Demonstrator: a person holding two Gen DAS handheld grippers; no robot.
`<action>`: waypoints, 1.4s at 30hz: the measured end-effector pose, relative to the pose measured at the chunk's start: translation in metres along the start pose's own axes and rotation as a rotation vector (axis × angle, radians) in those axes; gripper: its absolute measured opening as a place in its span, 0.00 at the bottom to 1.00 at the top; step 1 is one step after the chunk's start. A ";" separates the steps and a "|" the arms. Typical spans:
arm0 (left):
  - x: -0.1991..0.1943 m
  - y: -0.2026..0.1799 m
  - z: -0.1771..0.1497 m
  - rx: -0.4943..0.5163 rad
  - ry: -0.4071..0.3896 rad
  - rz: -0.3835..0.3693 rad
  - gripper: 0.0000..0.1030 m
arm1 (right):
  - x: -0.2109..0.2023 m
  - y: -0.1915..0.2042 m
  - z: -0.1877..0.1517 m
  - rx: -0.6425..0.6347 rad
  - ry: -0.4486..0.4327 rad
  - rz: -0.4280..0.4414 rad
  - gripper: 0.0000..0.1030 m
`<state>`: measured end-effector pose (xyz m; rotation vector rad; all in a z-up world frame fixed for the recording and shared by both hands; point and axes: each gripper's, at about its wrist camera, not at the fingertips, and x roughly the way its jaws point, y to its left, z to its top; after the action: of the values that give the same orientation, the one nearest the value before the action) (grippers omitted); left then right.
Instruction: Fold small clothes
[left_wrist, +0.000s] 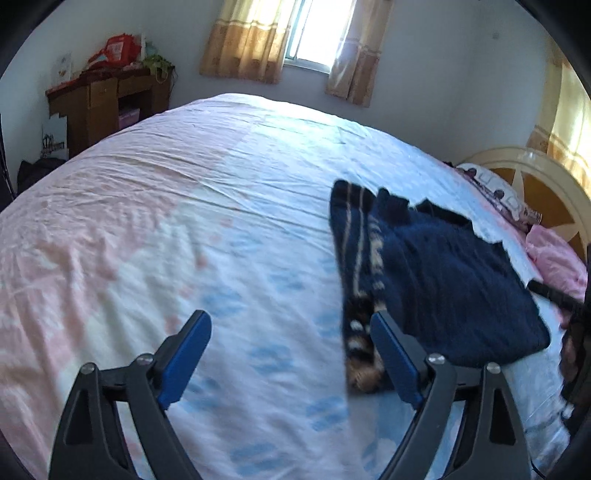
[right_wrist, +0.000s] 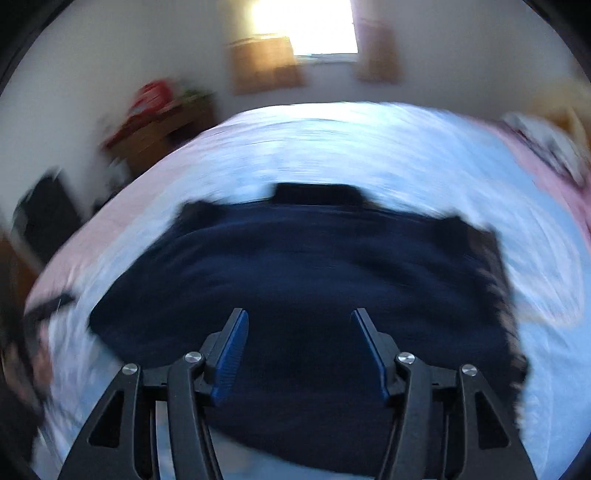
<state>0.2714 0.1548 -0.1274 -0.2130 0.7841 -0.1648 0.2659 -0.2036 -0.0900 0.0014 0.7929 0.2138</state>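
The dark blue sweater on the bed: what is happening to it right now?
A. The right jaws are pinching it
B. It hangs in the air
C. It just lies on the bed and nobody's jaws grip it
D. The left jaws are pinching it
C: the dark blue sweater lies flat on the bed sheet, and both the left gripper and the right gripper have open jaws with nothing clamped between them.

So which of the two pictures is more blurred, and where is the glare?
Right wrist view: heavy motion smear over the dark navy knitted garment; window blown out. Left wrist view: mostly sharp, near pink-and-blue bedsheet slightly smeared, window bright.
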 end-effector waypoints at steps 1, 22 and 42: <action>-0.001 0.007 0.004 -0.012 0.000 -0.017 0.88 | 0.002 0.025 -0.001 -0.069 -0.006 0.009 0.57; 0.029 0.048 0.055 -0.033 0.136 -0.101 0.88 | 0.073 0.264 -0.067 -0.741 -0.137 -0.147 0.57; 0.150 -0.045 0.100 0.031 0.288 -0.346 0.88 | 0.084 0.257 -0.070 -0.669 -0.097 -0.101 0.27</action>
<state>0.4440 0.0899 -0.1497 -0.2987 1.0264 -0.5431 0.2241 0.0587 -0.1776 -0.6534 0.5930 0.3716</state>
